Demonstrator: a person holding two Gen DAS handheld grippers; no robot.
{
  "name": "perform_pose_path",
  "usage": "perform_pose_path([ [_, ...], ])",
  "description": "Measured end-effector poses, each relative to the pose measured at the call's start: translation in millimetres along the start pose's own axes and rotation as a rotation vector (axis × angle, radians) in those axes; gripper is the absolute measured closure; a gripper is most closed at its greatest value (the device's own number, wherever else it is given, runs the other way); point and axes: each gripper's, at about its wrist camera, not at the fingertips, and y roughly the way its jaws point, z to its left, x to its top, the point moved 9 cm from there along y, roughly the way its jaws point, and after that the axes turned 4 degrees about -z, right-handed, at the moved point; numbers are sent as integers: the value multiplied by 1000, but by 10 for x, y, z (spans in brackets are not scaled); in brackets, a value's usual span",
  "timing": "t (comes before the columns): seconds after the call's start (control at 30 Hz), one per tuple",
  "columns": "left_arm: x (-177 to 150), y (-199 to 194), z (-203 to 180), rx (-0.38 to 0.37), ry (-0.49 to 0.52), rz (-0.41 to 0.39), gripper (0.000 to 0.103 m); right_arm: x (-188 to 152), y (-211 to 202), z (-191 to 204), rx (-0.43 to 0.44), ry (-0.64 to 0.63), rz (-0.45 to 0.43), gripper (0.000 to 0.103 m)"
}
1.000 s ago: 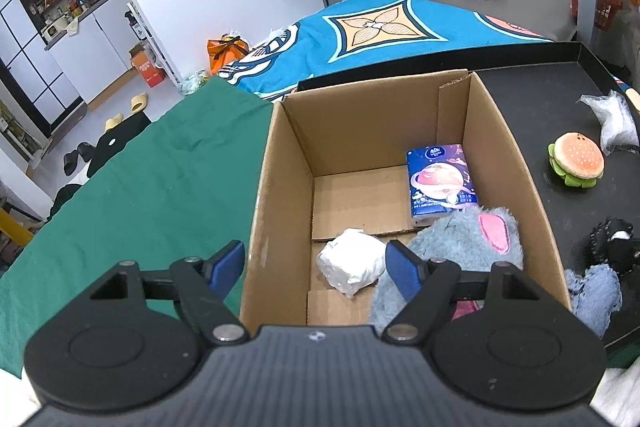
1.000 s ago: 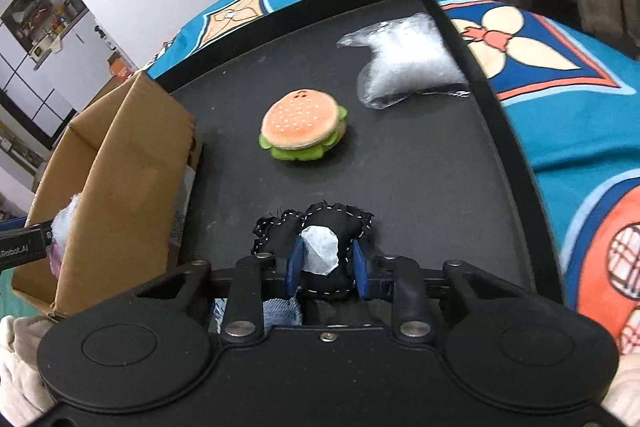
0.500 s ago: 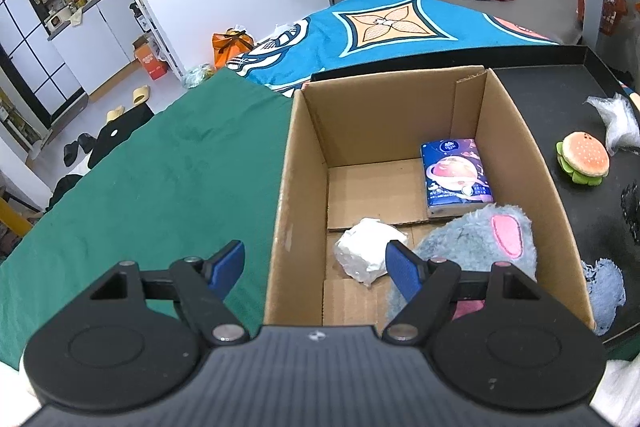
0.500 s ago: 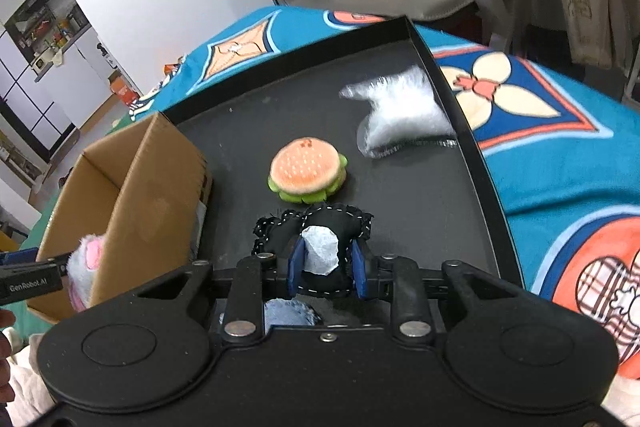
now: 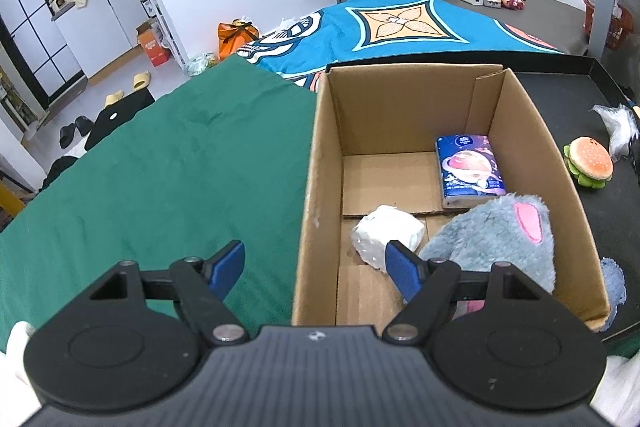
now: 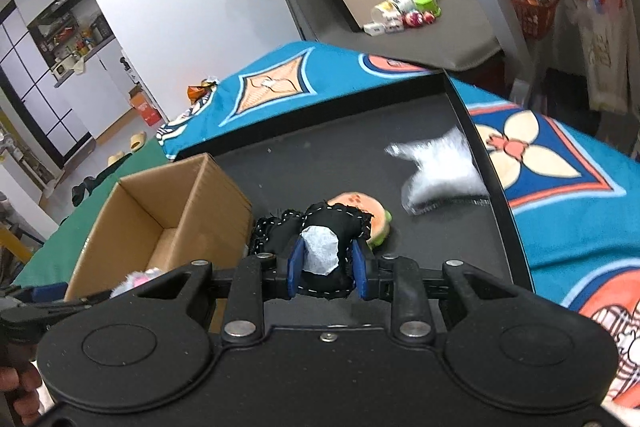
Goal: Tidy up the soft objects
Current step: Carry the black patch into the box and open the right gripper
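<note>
Starting at the far left of the left wrist view, a dark green cloth (image 5: 160,179) covers the surface up to the open brown cardboard box (image 5: 320,155), whose left wall stands at the cloth's edge. The left gripper (image 5: 316,263) hangs over the box's near left corner with its blue-padded fingers spread wide and nothing between them. Inside the box, a crumpled white plastic-wrapped bundle (image 5: 386,233) lies on the floor near the front, a dark blue printed tissue pack (image 5: 470,171) sits against the right wall, and a shaggy grey plush toy with a pink ear (image 5: 508,239) fills the near right corner, touching the pack. Right of the box, on the black tray (image 5: 560,95), a round plush hamburger with a green lettuce edge (image 5: 590,163) lies near a clear plastic bag of white stuffing (image 5: 616,131). In the right wrist view, the right gripper (image 6: 328,265) is closed narrowly on a black stitched fabric doll with a white patch (image 6: 320,247), held above the tray between the box and the hamburger; the bag there is blurred, so its contents are only probably fluffy filling.
</note>
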Motion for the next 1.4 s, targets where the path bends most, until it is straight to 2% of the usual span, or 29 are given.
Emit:
perform_pose_path([
  [0.23,-64,33,107,-6,-44,2,28,135,7,194,21,-35,-30,77],
  [0.4,-116,71,182,-20,-78,4,33,189,22,379,39,-68,-47,76],
  [0.5,-149,92,208,-31,-91,6,41,230,44,467,47,-86,-54,76],
  [0.63,-182,126,236,-55,-115,15,59,276,70,594,53,-109,-64,76],
  [0.73,-194,145,238,-81,-130,16,66,286,97,676,57,-126,-67,76],
  [0.97,-195,148,191,-136,-154,16,91,273,163,899,76,-165,-61,76],
  [1.27,-177,131,188,-155,-177,16,92,340,245,1361,141,-223,-78,76],
  [1.37,-181,129,189,-153,-177,16,92,413,216,1537,188,-263,-111,68],
  [1.4,-186,127,192,-153,-178,17,92,437,199,1578,202,-271,-127,53],
])
